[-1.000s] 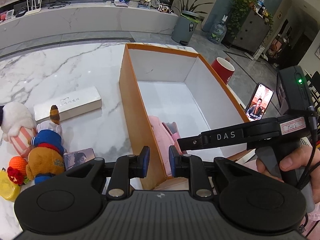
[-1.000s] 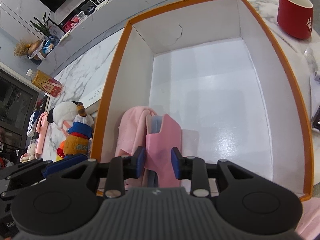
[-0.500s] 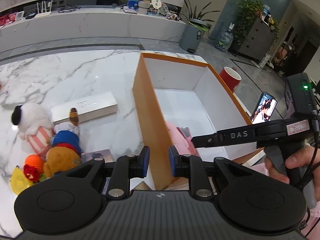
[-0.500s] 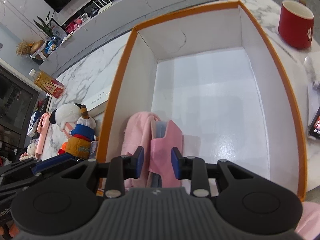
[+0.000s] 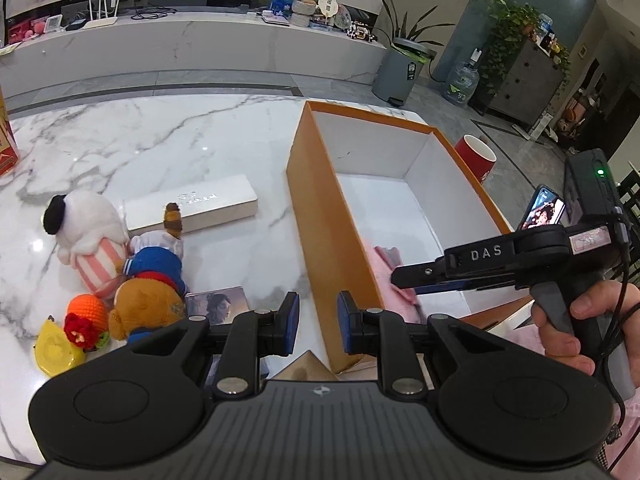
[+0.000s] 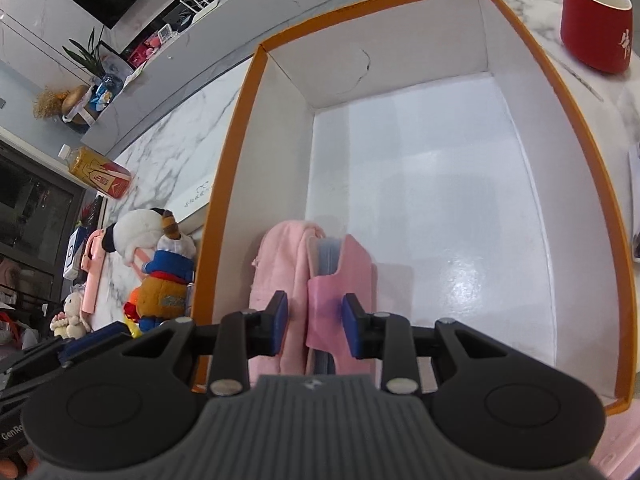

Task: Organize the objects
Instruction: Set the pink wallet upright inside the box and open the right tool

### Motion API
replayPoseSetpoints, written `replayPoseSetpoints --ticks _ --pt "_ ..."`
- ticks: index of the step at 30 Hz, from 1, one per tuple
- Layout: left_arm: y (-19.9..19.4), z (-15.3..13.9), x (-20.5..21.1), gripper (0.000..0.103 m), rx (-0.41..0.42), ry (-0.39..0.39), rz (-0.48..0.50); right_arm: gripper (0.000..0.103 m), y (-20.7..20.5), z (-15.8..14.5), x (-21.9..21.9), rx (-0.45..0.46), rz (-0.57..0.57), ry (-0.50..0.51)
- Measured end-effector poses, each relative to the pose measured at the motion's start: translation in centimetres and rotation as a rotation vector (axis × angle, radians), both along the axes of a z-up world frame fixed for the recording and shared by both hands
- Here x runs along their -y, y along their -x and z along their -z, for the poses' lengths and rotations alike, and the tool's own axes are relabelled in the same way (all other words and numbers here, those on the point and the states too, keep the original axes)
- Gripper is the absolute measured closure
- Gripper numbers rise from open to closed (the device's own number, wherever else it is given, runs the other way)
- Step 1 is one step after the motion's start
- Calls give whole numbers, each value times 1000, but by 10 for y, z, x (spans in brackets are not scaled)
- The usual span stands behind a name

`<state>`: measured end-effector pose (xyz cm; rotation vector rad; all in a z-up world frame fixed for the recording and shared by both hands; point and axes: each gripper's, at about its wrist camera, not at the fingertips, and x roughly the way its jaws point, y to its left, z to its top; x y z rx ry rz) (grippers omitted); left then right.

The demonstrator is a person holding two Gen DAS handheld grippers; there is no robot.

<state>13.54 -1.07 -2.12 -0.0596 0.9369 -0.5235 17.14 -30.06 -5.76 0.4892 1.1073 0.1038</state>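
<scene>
- Pouch first: pink pouch (image 6: 340,280) stands on edge inside the orange box (image 6: 236,152), at the near end, leaning on a folded pink cloth (image 6: 276,264) that lies against the left wall. I judge it is packed upright there to keep the white floor free for the rest.
- Right gripper (image 6: 314,322) hovers over it, jaws part-open. The right pad looks to be touching the pouch's flank, while the left pad stands apart from it over the cloth, so I read no real grip; whether it is letting go or taking hold, I cannot tell.
- Left gripper (image 5: 318,322) sits outside the box near its left wall, jaws at their narrowest with nothing between them.
- Plush toys (image 5: 132,276) and a white case (image 5: 192,208) wait on the marble table (image 5: 120,148); those come next, I reckon.
</scene>
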Motion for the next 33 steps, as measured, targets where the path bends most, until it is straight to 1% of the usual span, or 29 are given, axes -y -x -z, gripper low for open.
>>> replayPoseSetpoints --ticks 2,4,5,6,7,9,10,12,14,16,17,19,22,24,25,26,27,29,31,33 --pt "0 0 2 79 1 4 6 70 -2 6 6 -21 31 -65" --pt "1 -1 5 79 2 5 13 69 -3 19 19 -59 105 -166" --pt "1 -1 6 79 1 5 16 67 -2 24 23 -67 129 -192" --pt "0 0 8 79 0 4 19 67 -2 26 24 -65 139 -200" --pt "0 0 10 79 0 2 23 67 -1 25 22 -59 133 -184" --pt "-1 1 14 79 -2 0 32 66 -1 21 15 -54 113 -127" --pt "-1 2 16 79 -3 1 37 64 -2 18 10 -52 93 -85" --pt "-2 3 20 79 -5 3 43 65 -2 12 -3 -37 44 3" --pt "-3 4 22 79 -8 6 46 72 -2 7 -11 -26 16 57" --pt "-4 6 23 79 -11 7 46 77 -3 2 -16 -12 0 102" --pt "-4 7 24 79 -14 7 46 78 -2 -2 -20 0 -19 146" --pt "-5 9 24 79 -21 10 45 81 0 -9 -33 29 -72 263" --pt "-7 10 26 79 -27 14 48 84 2 -11 -49 51 -139 407" --pt "-7 11 27 79 -30 17 50 84 2 -9 -55 58 -173 475" --pt "-7 12 27 79 -32 18 50 84 1 -7 -58 62 -179 483" --pt "-8 12 27 79 -34 18 49 83 0 -6 -59 64 -182 470" --pt "-8 13 27 79 -36 19 48 81 -1 -6 -56 65 -176 433" --pt "-8 13 25 79 -39 20 44 77 -5 -3 -47 49 -136 300" --pt "-8 13 24 79 -42 21 41 73 -7 -1 -33 31 -81 202" --pt "-9 14 23 79 -45 20 39 71 -10 3 -22 14 -38 126"
